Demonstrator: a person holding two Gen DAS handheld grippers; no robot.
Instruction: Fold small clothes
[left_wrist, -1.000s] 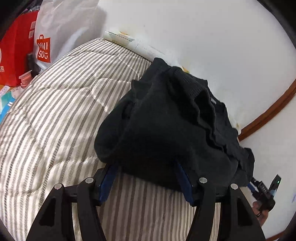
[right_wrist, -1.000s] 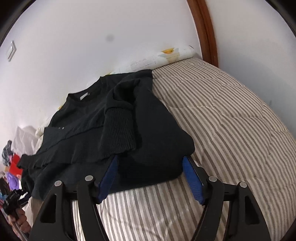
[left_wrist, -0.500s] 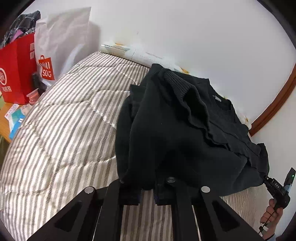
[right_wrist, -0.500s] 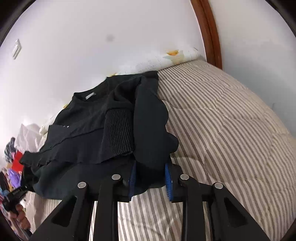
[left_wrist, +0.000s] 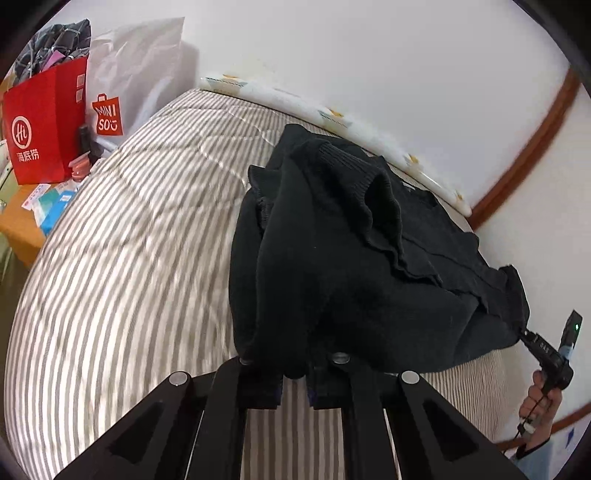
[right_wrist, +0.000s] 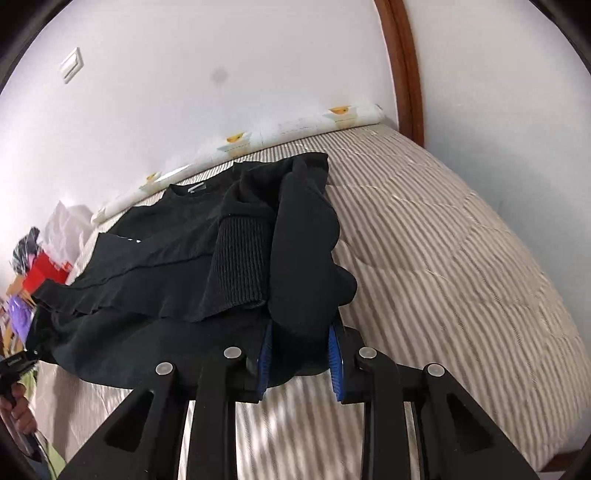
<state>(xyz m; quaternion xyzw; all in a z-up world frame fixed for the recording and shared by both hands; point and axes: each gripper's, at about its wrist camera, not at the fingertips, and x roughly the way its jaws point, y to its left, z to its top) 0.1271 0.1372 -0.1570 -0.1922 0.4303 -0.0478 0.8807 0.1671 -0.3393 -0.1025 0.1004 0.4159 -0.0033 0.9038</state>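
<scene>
A small black sweater (left_wrist: 354, 258) lies on the striped bed (left_wrist: 122, 258), sleeves folded in over its body. My left gripper (left_wrist: 295, 384) is shut on its near hem at one corner and lifts the cloth off the bed. In the right wrist view my right gripper (right_wrist: 300, 360) is shut on the other hem corner of the sweater (right_wrist: 207, 258), its blue pads (right_wrist: 334, 354) pinching a thick fold. The ribbed cuff (right_wrist: 240, 266) lies on top. The neckline points to the wall.
The striped quilt (right_wrist: 461, 258) stretches to the right. A white patterned roll (right_wrist: 295, 129) lines the wall at the bed's far edge. Red and white shopping bags (left_wrist: 44, 125) stand left of the bed beside a small wooden table (left_wrist: 18, 221).
Both grippers closed on the sweater's near hem, from open a second ago. They have since lifted the hem edge and pulled it up, bunching the cloth.
</scene>
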